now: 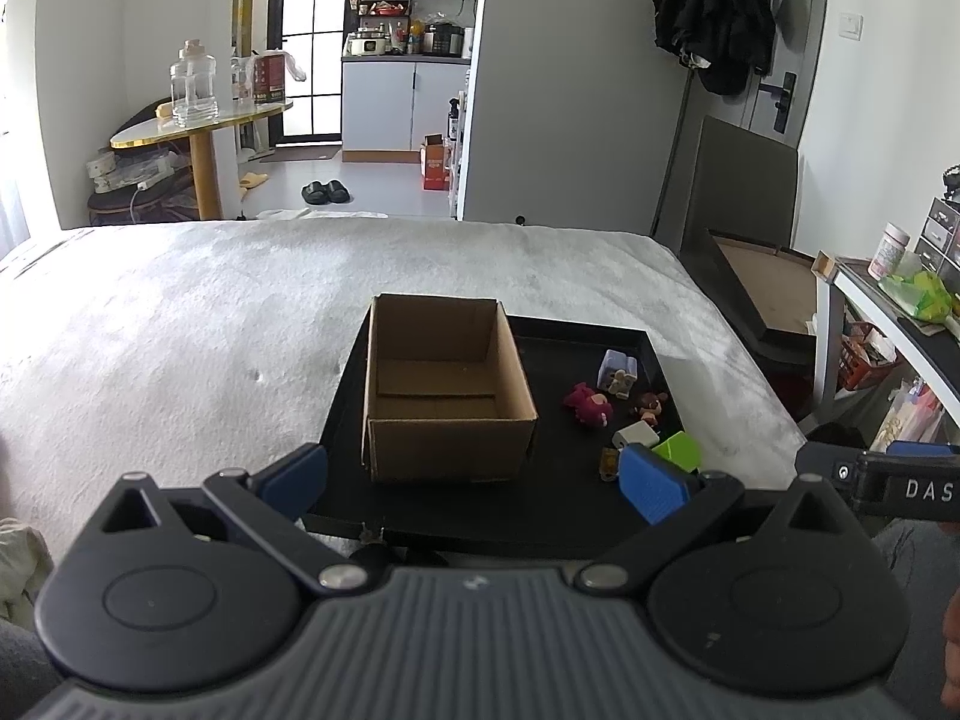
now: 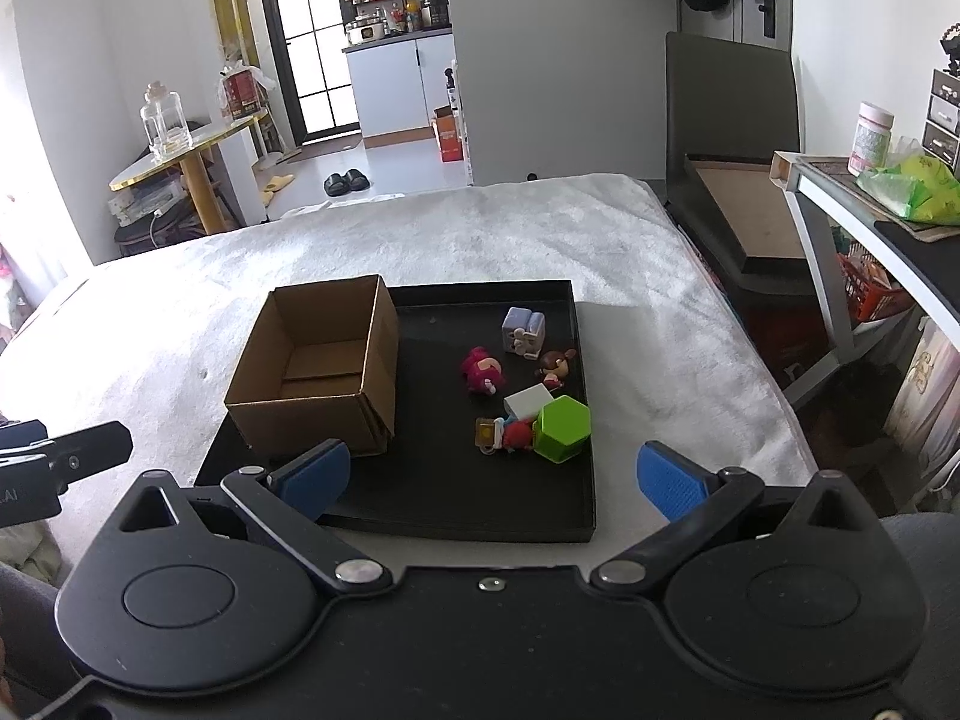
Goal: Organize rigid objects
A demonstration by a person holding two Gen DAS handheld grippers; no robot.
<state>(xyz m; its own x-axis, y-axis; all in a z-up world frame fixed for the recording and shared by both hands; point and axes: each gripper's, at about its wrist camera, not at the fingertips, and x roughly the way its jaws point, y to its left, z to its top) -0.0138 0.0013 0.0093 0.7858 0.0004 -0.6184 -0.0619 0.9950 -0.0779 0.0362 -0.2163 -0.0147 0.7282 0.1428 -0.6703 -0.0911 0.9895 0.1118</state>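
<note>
Cardboard box (image 2: 318,369) holds nothing; toys (image 2: 522,387) all lie right of it on tray (image 2: 420,498); both grippers' fingers (image 2: 315,474) wide, unladen.

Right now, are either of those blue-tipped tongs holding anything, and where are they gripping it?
Nothing is held. The left tongs and right tongs are both open and empty; the toys lie untouched on the black tray.

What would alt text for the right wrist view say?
An open right gripper hovers at the near edge of a black tray on a white bedspread. The tray holds an empty cardboard box on the left and, on the right, small figurines with a green hexagonal block.
</note>
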